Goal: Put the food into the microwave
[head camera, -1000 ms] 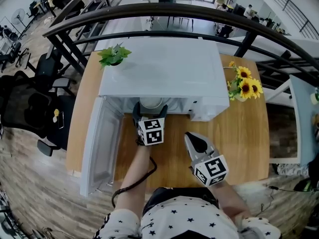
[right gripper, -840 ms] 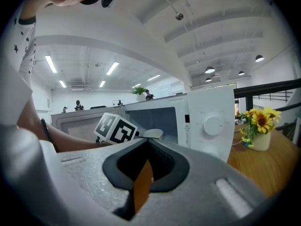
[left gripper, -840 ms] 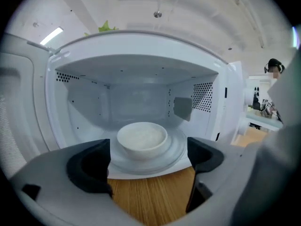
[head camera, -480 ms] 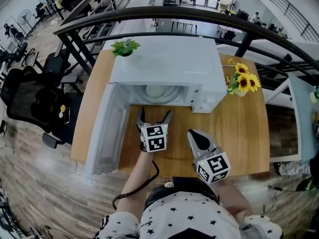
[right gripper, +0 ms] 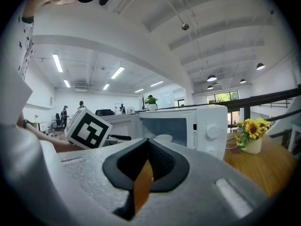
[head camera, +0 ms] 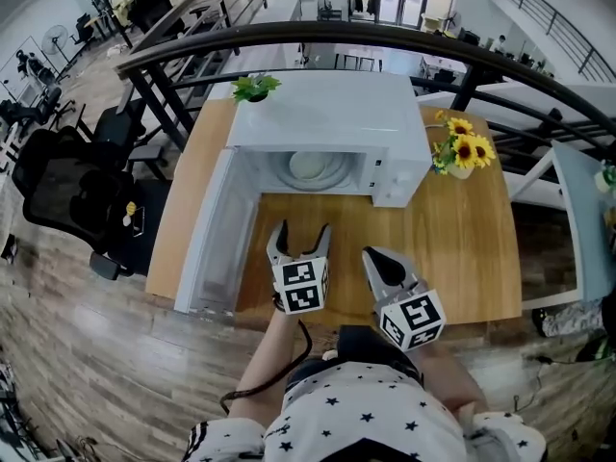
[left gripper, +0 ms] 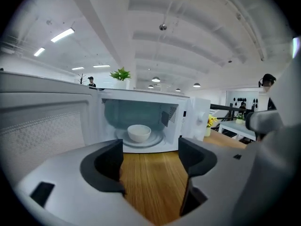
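A white bowl (head camera: 312,166) of food sits on the turntable inside the white microwave (head camera: 332,114), whose door (head camera: 217,234) hangs open to the left. The left gripper view shows the same bowl (left gripper: 139,133) well beyond the jaws. My left gripper (head camera: 301,231) hovers over the wooden table in front of the oven; its jaws are apart and closing, with nothing between them. My right gripper (head camera: 372,256) is beside it on the right, its jaws shut and empty. In the right gripper view the right gripper (right gripper: 148,142) points at the microwave (right gripper: 200,126).
A vase of sunflowers (head camera: 464,157) stands on the table (head camera: 462,248) right of the microwave. A small green plant (head camera: 256,87) sits on the oven's back left corner. Black railings run behind the table, and office chairs (head camera: 67,195) stand to the left.
Both grippers have drawn back from the microwave mouth toward the person. The left one was at the bowl in the opening; the bowl now stays inside alone.
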The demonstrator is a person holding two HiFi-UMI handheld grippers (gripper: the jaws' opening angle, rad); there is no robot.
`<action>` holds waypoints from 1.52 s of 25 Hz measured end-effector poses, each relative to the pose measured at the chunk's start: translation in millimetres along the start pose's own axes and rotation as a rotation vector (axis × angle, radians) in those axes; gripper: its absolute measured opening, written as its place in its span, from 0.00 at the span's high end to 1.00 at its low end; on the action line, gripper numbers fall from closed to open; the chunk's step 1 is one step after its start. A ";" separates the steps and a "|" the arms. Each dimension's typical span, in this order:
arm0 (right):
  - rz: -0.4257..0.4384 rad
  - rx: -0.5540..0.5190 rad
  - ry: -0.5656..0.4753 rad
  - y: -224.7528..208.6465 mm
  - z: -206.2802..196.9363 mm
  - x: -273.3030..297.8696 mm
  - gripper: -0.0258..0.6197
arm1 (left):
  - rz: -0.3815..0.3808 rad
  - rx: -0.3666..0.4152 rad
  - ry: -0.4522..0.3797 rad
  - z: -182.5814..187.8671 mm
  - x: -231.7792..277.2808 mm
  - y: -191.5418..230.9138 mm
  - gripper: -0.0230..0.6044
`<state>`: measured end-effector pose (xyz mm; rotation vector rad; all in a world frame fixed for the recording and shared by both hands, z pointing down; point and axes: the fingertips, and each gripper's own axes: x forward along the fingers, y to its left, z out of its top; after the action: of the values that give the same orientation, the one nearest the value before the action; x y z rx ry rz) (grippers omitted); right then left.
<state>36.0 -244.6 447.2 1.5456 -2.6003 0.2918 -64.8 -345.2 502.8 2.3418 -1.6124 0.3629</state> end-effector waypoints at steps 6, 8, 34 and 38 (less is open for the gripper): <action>0.004 -0.014 -0.021 16.4 2.4 -18.8 0.95 | 0.019 -0.026 -0.045 1.7 -46.8 -8.0 0.56; 0.005 -0.018 -0.026 20.1 2.5 -24.9 0.95 | 0.023 -0.035 -0.050 -1.1 -60.9 -10.9 0.63; 0.008 -0.008 -0.048 55.6 -9.6 -79.8 0.95 | -0.029 -0.048 -0.097 -11.9 -172.3 -31.2 0.95; 0.005 -0.031 -0.026 56.8 -11.0 -81.1 0.95 | -0.034 -0.046 -0.095 -12.6 -173.5 -32.8 0.95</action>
<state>24.8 -146.1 436.6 1.5435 -2.6158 0.2325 -95.0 -178.9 450.1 2.3818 -1.6023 0.2073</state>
